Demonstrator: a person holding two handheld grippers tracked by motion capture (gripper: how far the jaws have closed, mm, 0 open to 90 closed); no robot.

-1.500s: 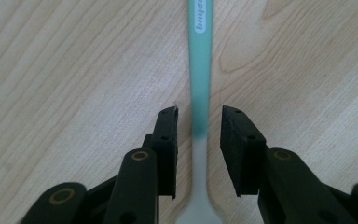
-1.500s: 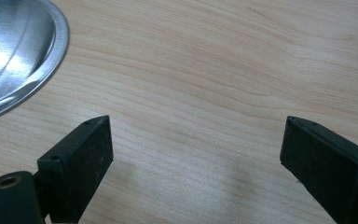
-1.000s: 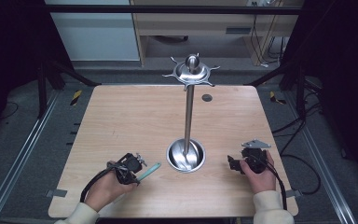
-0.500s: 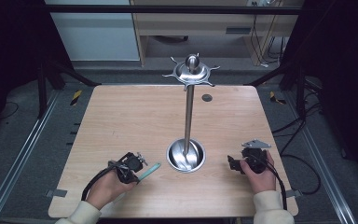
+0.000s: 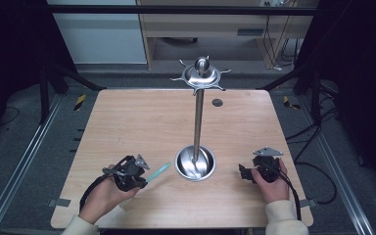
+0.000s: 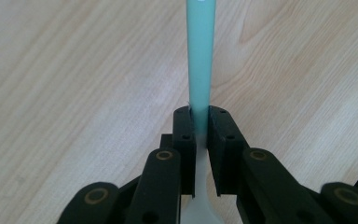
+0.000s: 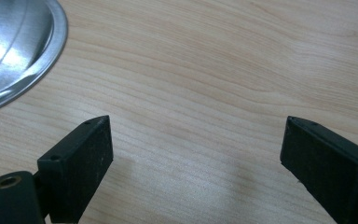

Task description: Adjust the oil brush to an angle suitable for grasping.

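A steel stand (image 5: 199, 122) rises from a round dish base (image 5: 195, 163) to a spoked top with a ball knob (image 5: 201, 65) at mid table. My left gripper (image 5: 144, 178) rests near the front left, shut on a pale teal utensil handle (image 5: 158, 172) that points toward the base. In the left gripper view the handle (image 6: 200, 56) runs straight up from between the closed jaws, with a white part below. My right gripper (image 5: 242, 172) lies at the front right, open and holding nothing. In the right gripper view its fingers (image 7: 77, 168) stand wide apart beside the dish rim (image 7: 23, 56).
The wooden table (image 5: 137, 122) has a small dark round mark (image 5: 217, 102) near its back edge. Black frame bars and metal rails (image 5: 24, 161) flank the table. A wooden desk with cables (image 5: 274, 29) stands behind.
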